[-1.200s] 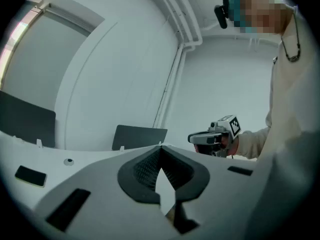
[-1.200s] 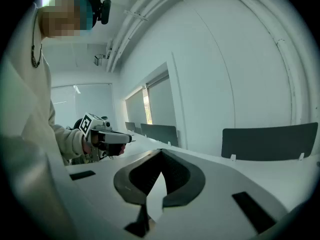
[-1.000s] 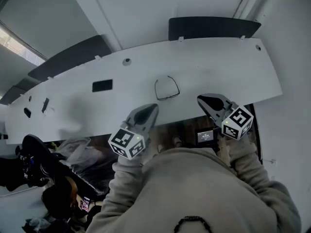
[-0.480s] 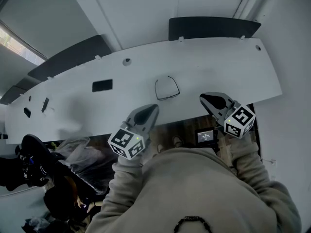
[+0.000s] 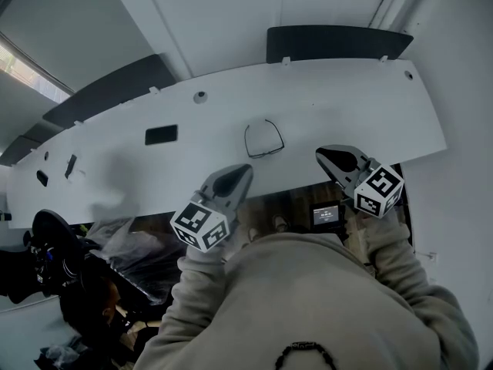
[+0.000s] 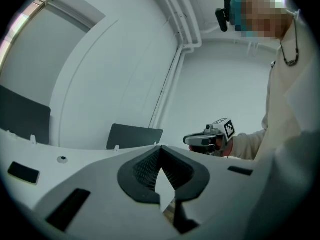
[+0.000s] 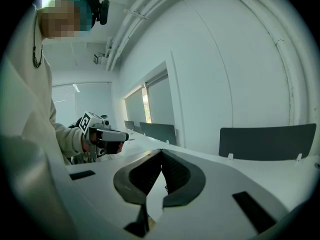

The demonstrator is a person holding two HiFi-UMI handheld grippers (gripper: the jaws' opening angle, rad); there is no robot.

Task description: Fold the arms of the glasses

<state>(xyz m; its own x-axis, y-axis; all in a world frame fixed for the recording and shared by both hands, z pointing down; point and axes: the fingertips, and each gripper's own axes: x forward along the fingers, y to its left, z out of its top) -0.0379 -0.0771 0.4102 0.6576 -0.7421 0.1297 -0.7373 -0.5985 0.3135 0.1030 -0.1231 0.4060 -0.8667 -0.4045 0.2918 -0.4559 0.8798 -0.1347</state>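
Thin dark-framed glasses (image 5: 263,139) lie on the white table (image 5: 370,114), near its middle, with their arms unfolded as far as I can tell. My left gripper (image 5: 242,171) hovers at the table's near edge, just below and left of the glasses, jaws shut and empty. To the right of the glasses my right gripper (image 5: 326,157) sits at the same edge, also shut on nothing. Neither touches the glasses. The left gripper view shows its jaws (image 6: 160,156) closed, with the right gripper (image 6: 206,139) beyond. In the right gripper view the jaws (image 7: 161,159) meet and the left gripper (image 7: 107,134) is opposite.
A flat black rectangle (image 5: 161,135) and a small round fitting (image 5: 200,96) lie on the table's left half. Dark chair backs (image 5: 339,43) stand behind the table. A small screen device (image 5: 326,216) shows below the near edge. Bags and dark gear (image 5: 46,260) crowd the floor at left.
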